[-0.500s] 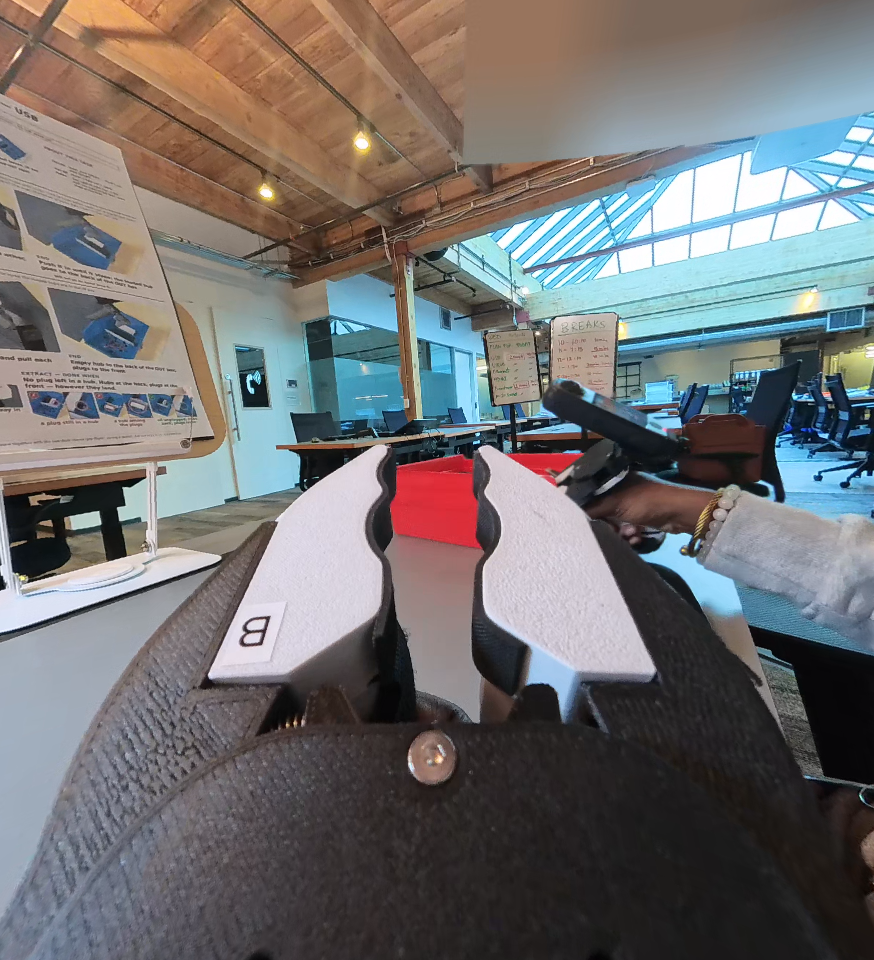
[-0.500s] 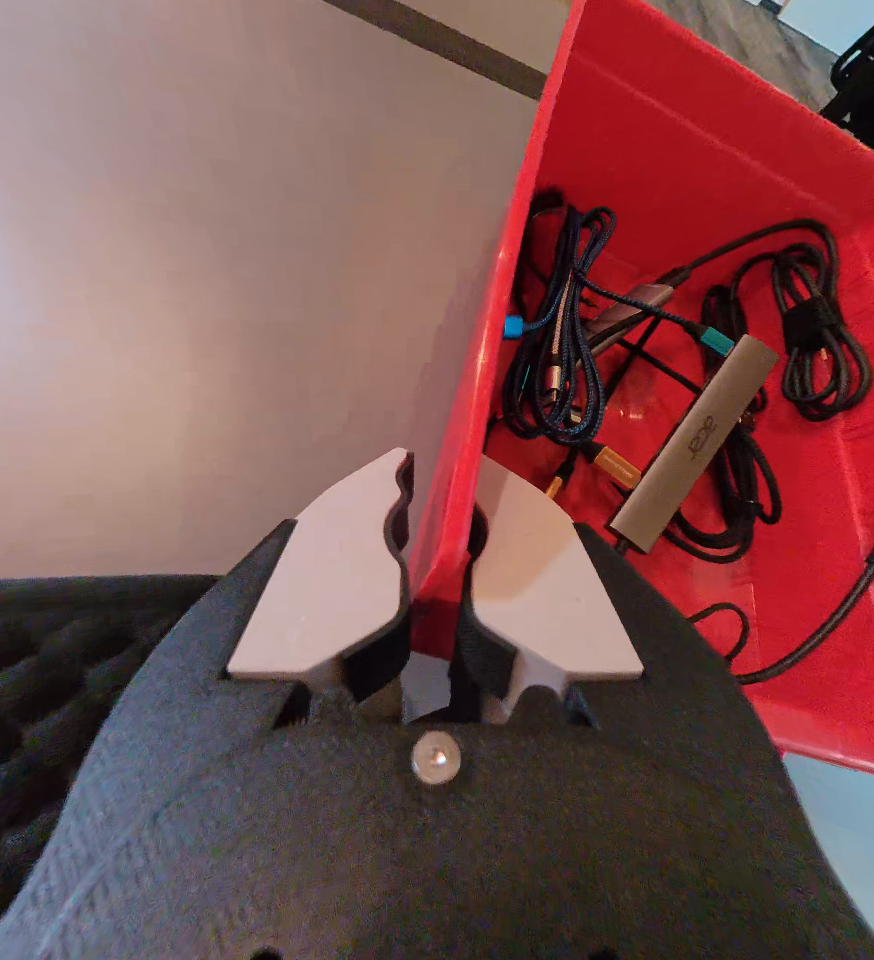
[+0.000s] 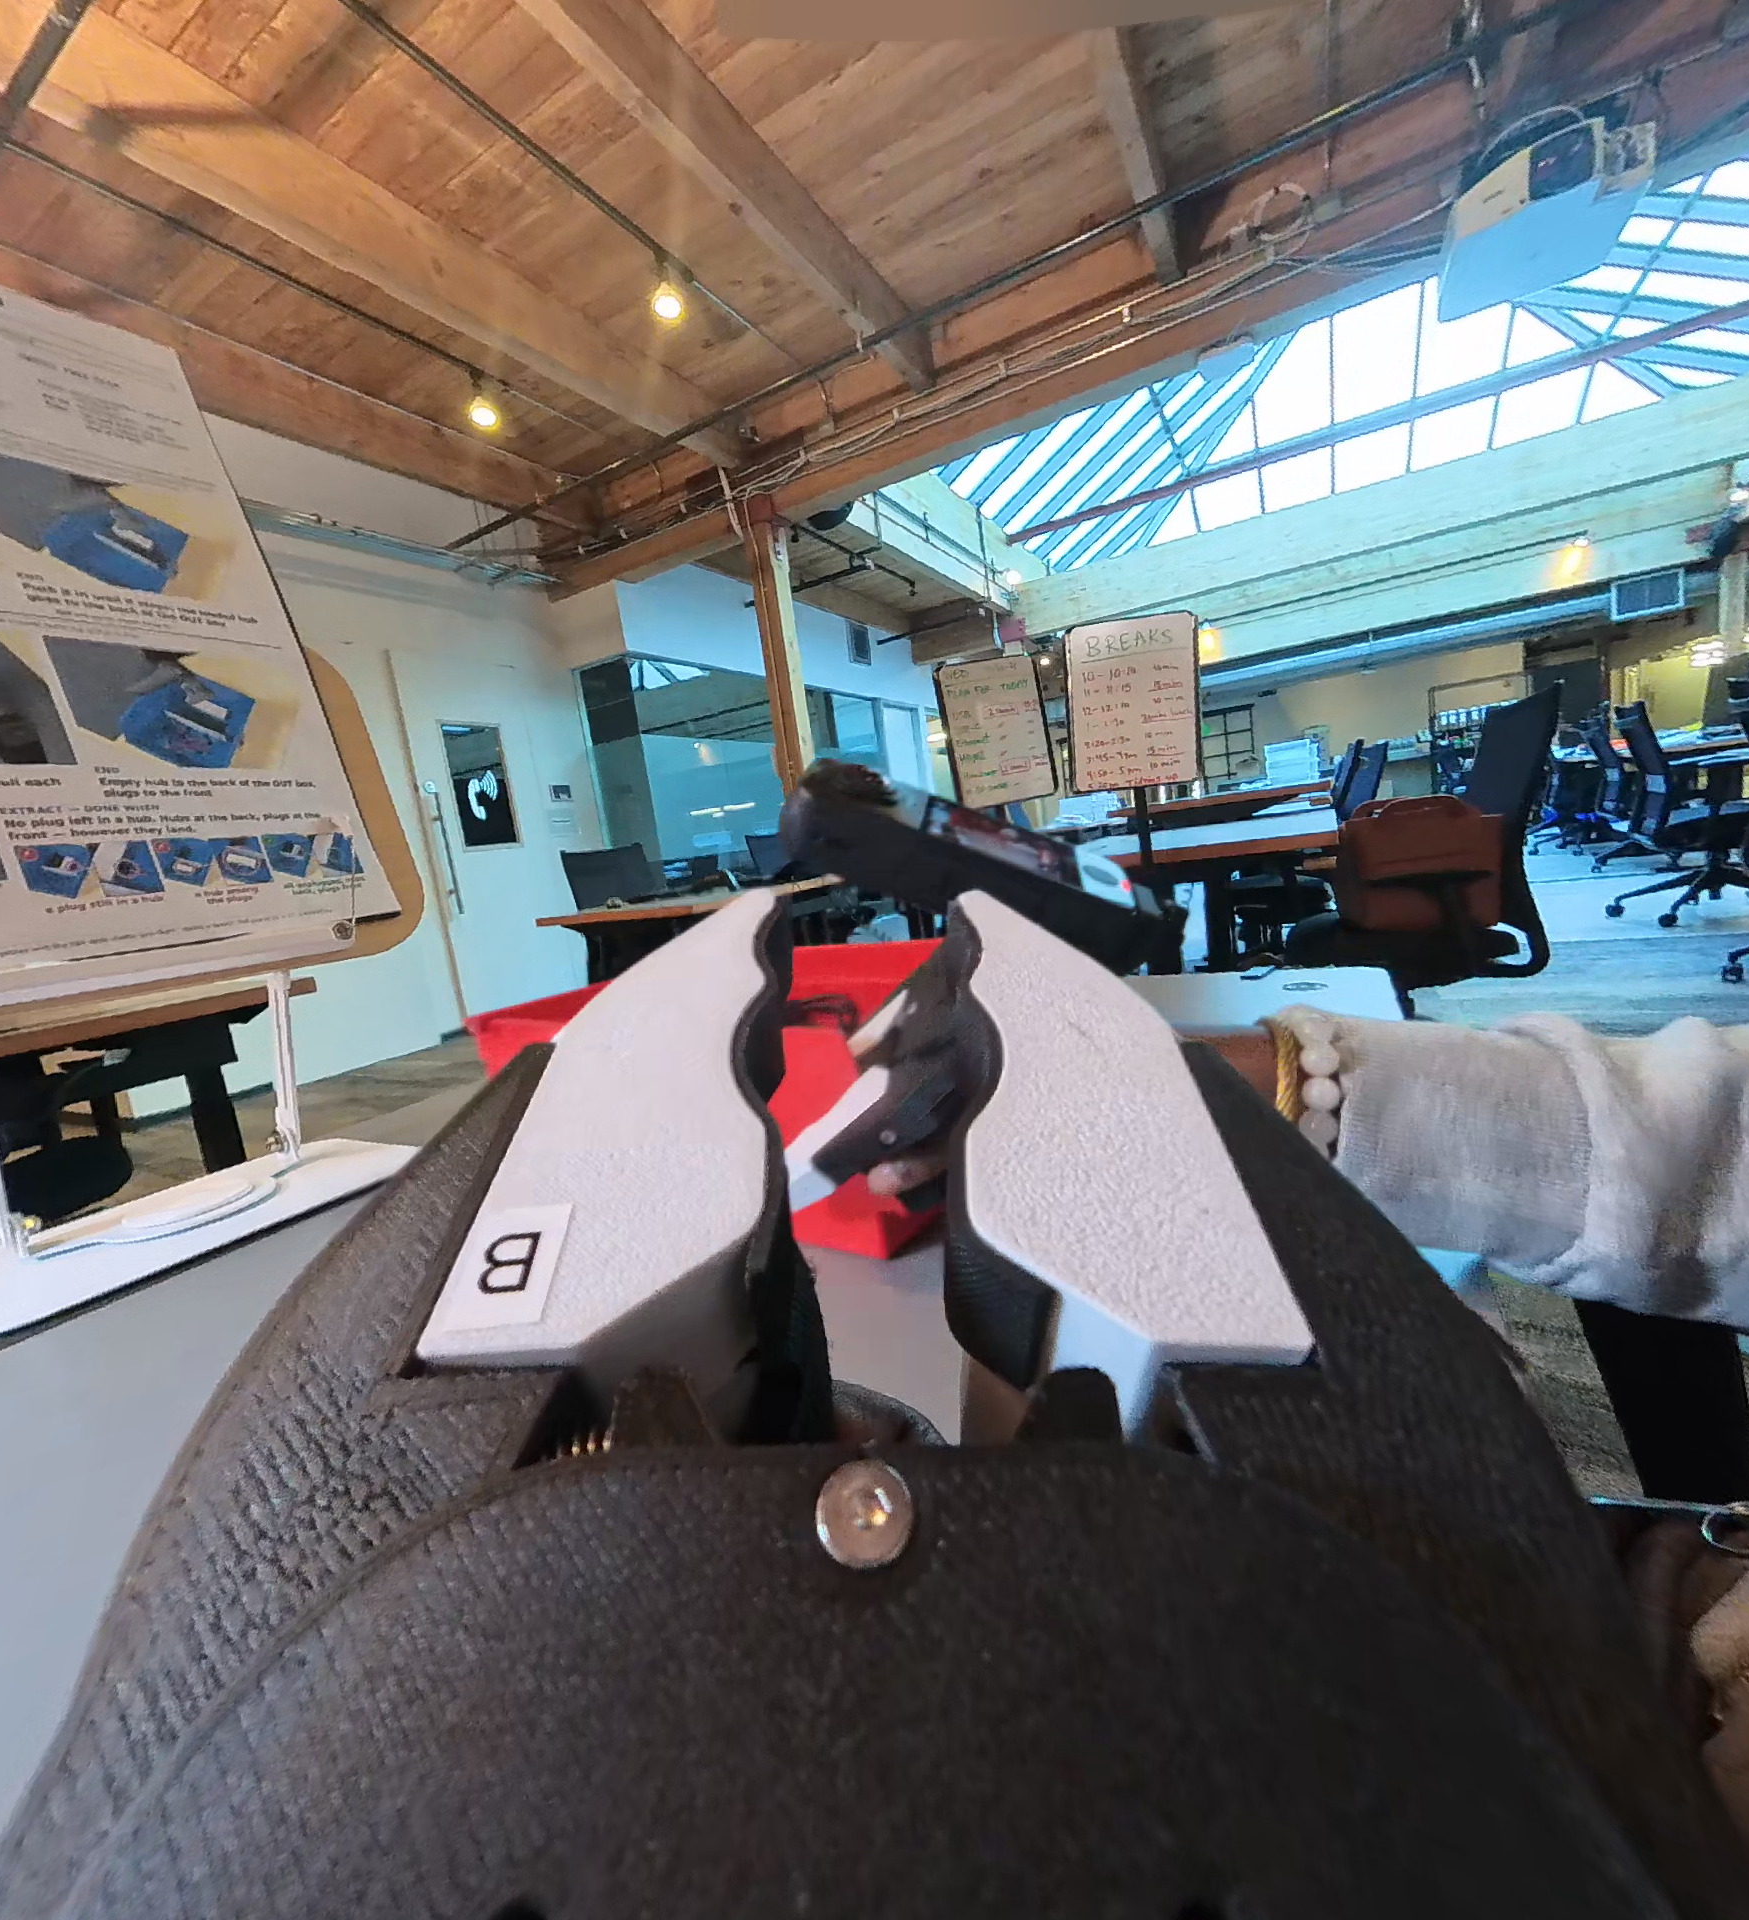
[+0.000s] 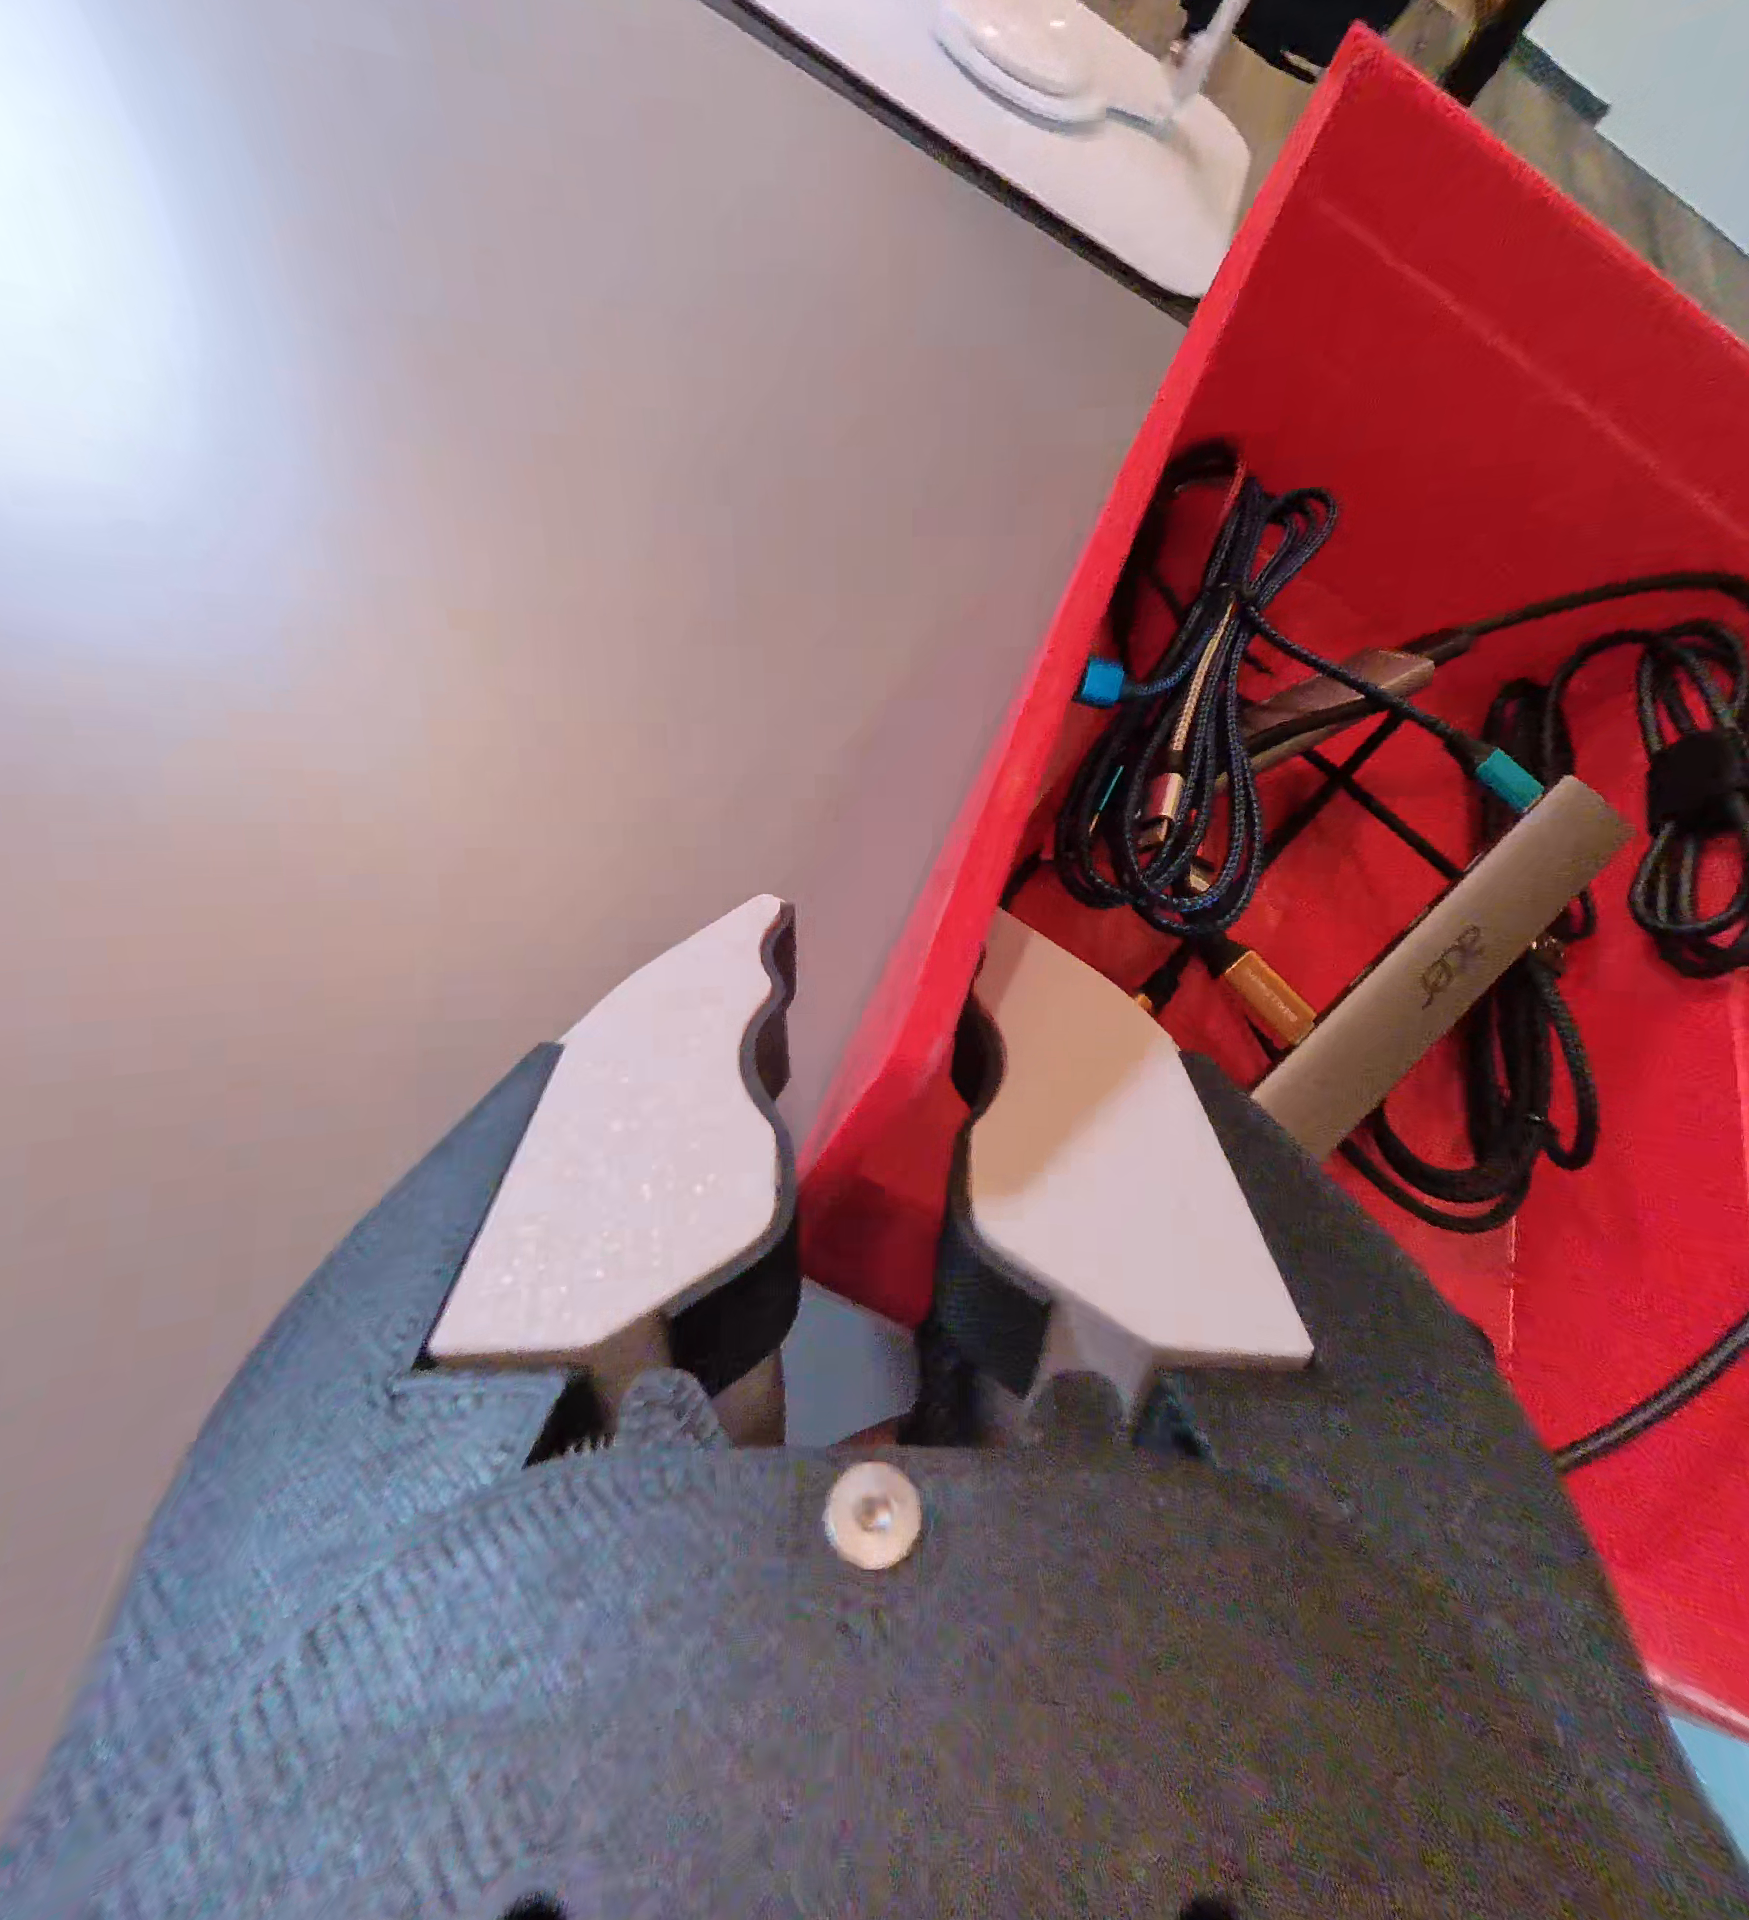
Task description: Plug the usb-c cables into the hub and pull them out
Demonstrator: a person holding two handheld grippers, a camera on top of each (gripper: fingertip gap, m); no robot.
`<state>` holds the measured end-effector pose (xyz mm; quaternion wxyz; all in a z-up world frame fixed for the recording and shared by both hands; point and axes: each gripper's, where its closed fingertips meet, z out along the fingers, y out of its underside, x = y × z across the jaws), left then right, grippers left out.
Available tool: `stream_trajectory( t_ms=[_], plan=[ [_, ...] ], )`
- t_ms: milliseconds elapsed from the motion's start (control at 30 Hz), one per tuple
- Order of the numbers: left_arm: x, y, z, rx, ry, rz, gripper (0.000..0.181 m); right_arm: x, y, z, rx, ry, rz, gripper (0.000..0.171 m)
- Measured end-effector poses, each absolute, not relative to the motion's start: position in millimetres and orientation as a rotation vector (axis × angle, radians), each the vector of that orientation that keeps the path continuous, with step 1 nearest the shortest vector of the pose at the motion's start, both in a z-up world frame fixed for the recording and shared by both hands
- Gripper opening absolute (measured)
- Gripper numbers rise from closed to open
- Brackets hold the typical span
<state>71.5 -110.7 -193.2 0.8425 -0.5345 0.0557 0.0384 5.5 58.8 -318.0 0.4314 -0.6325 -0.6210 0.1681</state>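
Note:
A red bin [image 4: 1369,332] on the grey table [image 4: 330,623] holds a grey stick hub [image 4: 1441,966], a darker hub [image 4: 1358,686], a braided cable bundle [image 4: 1192,748] and a black coiled cable [image 4: 1722,810]. My right gripper [image 4: 885,925] is shut on the bin's near left wall, one finger outside and one inside. My left gripper [image 3: 865,914] is open and empty, held above the table and pointing at the bin [image 3: 537,1023]. The right gripper [image 3: 870,1101] shows between its fingers.
An instruction board [image 3: 101,644] stands on a white base [image 3: 174,1216] at the table's left; the base also shows beyond the bin [image 4: 1088,104]. A person's sleeve [image 3: 1576,1132] reaches in from the right. Desks and office chairs stand far behind. Tip to tip, the grippers are about 20 centimetres apart.
The bin, held by my right gripper, has come nearer and turned; the board's base now shows beyond it. In the left view the bin and right gripper appear larger and more central.

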Motion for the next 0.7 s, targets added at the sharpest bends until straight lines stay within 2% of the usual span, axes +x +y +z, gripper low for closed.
stream_trajectory(
  t_ms=[267, 533, 700],
  plan=[
    [68, -134, -174, -0.991, 0.092, 0.130, 0.029, -45, -40, -316, -1.436, -1.656, 0.567, 0.030],
    [76, -185, -143, -0.730, 0.136, -0.086, 0.029, -86, -131, -318, -1.248, -1.851, 0.615, 0.032],
    [116, -199, -132, -0.713, 0.345, -0.192, 0.029, -103, -178, -318, -1.204, -1.956, 0.742, 0.034]
  ],
)
